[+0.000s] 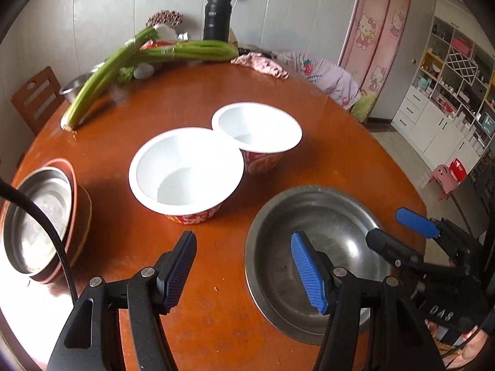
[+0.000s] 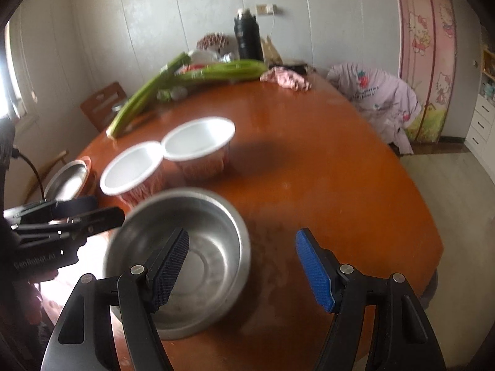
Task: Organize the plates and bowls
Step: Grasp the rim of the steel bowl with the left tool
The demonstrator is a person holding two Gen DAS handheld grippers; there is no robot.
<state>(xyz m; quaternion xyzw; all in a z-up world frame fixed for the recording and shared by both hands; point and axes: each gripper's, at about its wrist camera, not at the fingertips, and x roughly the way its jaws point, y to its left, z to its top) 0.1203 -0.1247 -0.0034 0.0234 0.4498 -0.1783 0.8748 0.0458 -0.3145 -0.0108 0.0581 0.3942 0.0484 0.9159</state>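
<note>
Left gripper (image 1: 244,272) jaws wide apart, holding nothing, over the table (image 1: 191,278). Steel basin (image 1: 309,241) lower right, right gripper (image 1: 399,232) over its right rim. Two white paper bowls (image 1: 185,170) (image 1: 256,130) at centre, rims touching. Steel bowl stack (image 1: 37,219) at left edge.

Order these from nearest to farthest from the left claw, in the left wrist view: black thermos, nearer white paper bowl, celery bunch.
From the left claw:
1. Nearer white paper bowl, straight ahead on the table.
2. Long green celery bunch, far left.
3. Tall black thermos, by the back wall.
</note>
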